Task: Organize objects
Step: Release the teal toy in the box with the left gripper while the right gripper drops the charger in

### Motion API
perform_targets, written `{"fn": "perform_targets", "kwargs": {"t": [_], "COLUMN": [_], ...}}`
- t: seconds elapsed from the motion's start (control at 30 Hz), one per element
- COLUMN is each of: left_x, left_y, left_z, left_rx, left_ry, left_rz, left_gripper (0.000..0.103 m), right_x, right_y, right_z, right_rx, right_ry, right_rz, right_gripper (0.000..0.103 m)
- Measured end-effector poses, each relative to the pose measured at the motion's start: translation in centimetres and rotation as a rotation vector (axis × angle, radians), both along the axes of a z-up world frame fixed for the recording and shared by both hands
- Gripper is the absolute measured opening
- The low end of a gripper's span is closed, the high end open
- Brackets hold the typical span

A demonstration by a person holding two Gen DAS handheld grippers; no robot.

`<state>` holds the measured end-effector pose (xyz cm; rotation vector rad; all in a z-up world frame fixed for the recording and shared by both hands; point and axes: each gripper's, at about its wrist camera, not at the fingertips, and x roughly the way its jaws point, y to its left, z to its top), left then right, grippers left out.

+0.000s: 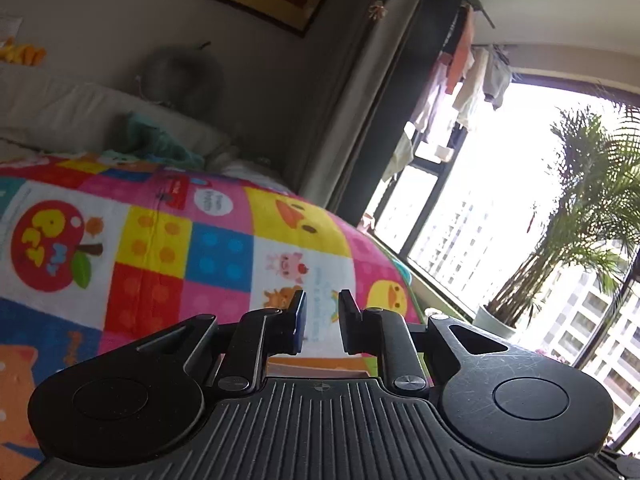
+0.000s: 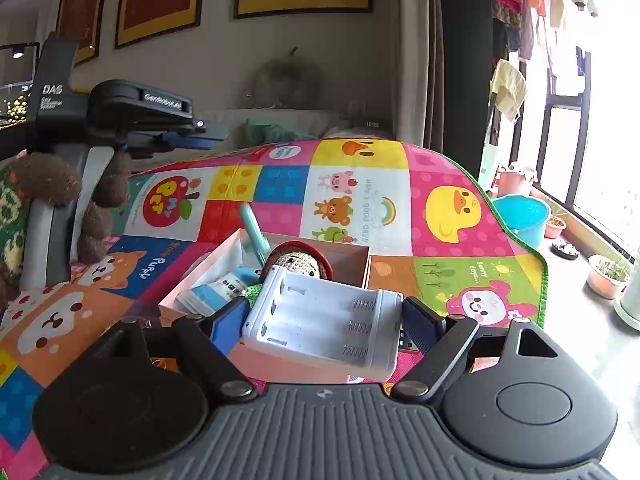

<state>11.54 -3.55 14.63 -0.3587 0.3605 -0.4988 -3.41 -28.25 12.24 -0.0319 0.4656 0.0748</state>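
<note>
The right claw [image 2: 322, 322] grips a white battery holder [image 2: 320, 320] just above the cardboard box [image 2: 362, 264]. The left claw [image 1: 322, 322] is closed, with nothing in it.

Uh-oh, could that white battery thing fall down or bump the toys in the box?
Maybe. The right gripper holds the white battery charger only by its two ends, and it sits tilted, so it might slip. The cardboard box right behind it is already packed with a knitted doll and a blue carton, so the charger could knock them or not fit.
</note>
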Motion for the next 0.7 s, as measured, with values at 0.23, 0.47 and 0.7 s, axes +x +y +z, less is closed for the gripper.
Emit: {"fn": "perform_targets", "kwargs": {"t": [0.23, 0.47, 0.7], "left_x": [-7.1, -12.0, -11.8], "left_y": [5.1, 8.4, 11.4], "left_z": [-4.9, -10.1, -12.7], "left_rx": [0.066, 0.033, -0.131], "left_ry": [0.013, 0.061, 0.091], "left_rz": [-0.062, -0.078, -0.025], "left_gripper": [0.019, 0.019, 0.019], "right_x": [6.1, 16.8, 21.9], "right_y": [0.4, 3.6, 7.6], "right_z": [2.1, 2.6, -0.3], "right_rx": [0.06, 0.066, 0.014], "right_ry": [0.014, 0.098, 0.237], "right_rz": [0.03, 0.067, 0.096], "right_gripper": [0.083, 0.083, 0.089]}}
